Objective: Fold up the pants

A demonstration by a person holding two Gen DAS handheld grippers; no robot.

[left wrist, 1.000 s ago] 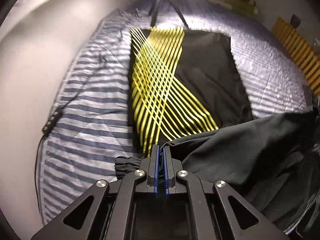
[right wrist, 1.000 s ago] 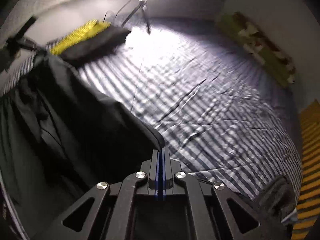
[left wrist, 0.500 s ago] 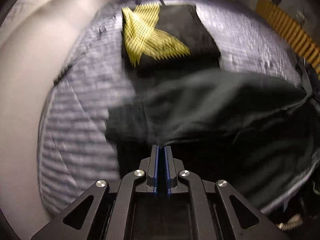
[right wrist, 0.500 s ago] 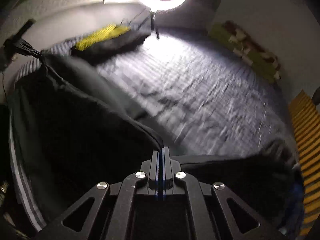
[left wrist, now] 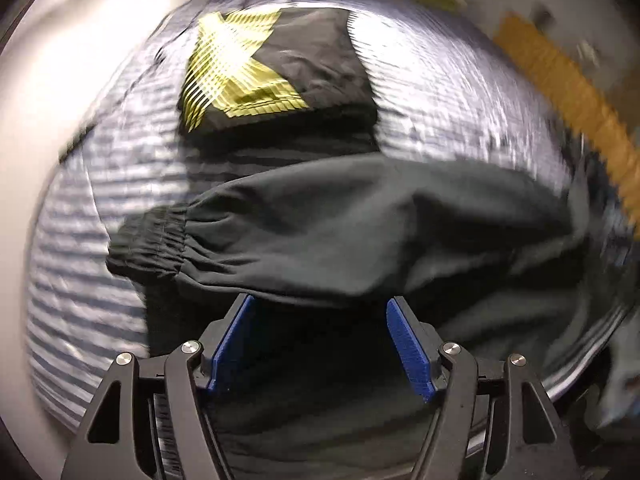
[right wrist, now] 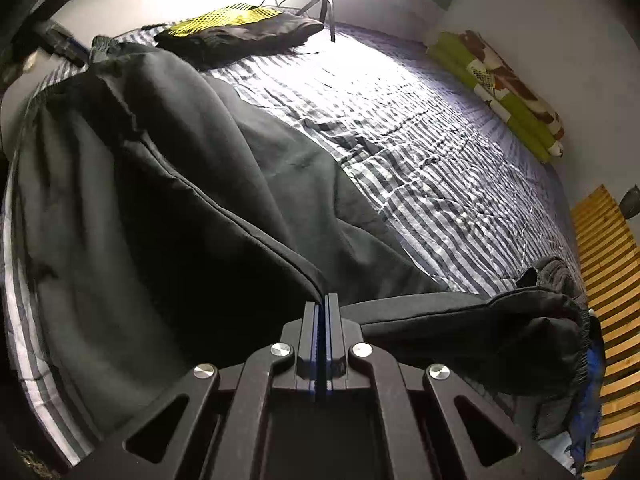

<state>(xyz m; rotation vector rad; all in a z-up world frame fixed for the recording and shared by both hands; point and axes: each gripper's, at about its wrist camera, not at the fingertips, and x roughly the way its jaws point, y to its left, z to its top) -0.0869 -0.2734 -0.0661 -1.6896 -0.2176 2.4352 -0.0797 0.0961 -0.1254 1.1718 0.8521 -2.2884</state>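
Note:
The dark grey-black pants point(left wrist: 360, 236) lie spread across the near side of the striped bed. An elastic cuff point(left wrist: 148, 244) points left in the blurred left wrist view. My left gripper point(left wrist: 320, 320) stands open just behind the fabric, its blue pads point(left wrist: 408, 344) apart with nothing between them. In the right wrist view the pants point(right wrist: 160, 200) stretch from the far left toward me, a second cuff point(right wrist: 560, 320) lying to the right. My right gripper point(right wrist: 322, 308) is shut on a seam edge of the pants.
A folded black garment with a yellow line pattern point(left wrist: 248, 68) point(right wrist: 240, 24) rests further back on the striped bedspread point(right wrist: 420, 140). A ring light on a tripod point(right wrist: 324, 0) stands behind it. Green patterned pillows point(right wrist: 500, 88) line the wall; wooden slats point(right wrist: 608, 300) at right.
My left gripper has opened and let go of the pants, which now lie on the bed. Both grippers have pulled back toward the near edge; the right stays shut on the fabric.

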